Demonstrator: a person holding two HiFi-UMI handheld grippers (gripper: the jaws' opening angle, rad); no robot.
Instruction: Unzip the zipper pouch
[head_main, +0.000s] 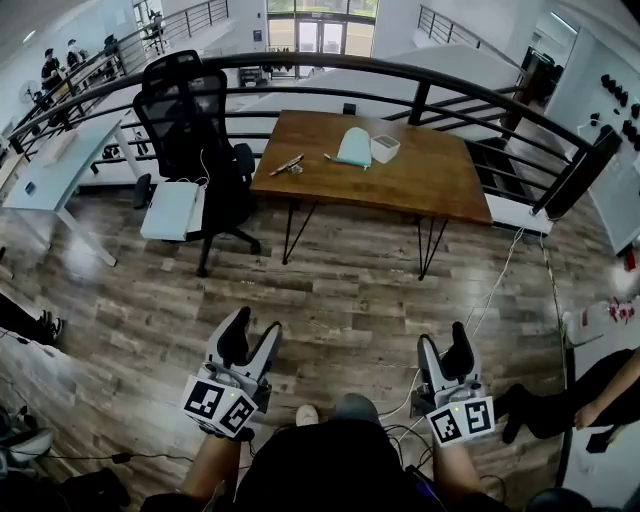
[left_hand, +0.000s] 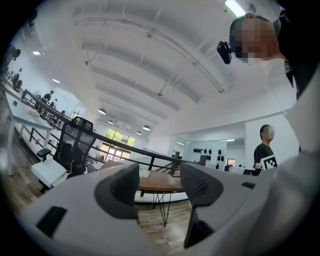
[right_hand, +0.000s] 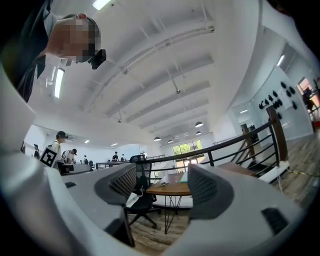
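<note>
The mint-green zipper pouch (head_main: 353, 147) lies on the far side of the wooden table (head_main: 400, 190), well ahead of both grippers. My left gripper (head_main: 253, 335) is held low at the left, over the floor, open with nothing between its jaws. My right gripper (head_main: 446, 352) sits at the right, also open and empty. The left gripper view looks level between the spread jaws of the left gripper (left_hand: 160, 175) toward the distant table (left_hand: 152, 186). In the right gripper view the right gripper (right_hand: 161, 182) frames the table (right_hand: 170, 189) and a sliver of the pouch (right_hand: 184, 177).
A white box (head_main: 385, 149) stands beside the pouch, with small tools (head_main: 287, 165) at the table's left. A black office chair (head_main: 190, 130) stands to the table's left, a curved black railing (head_main: 420, 75) behind. Cables (head_main: 500, 280) trail over the wood floor. A person's arm (head_main: 610, 395) shows at right.
</note>
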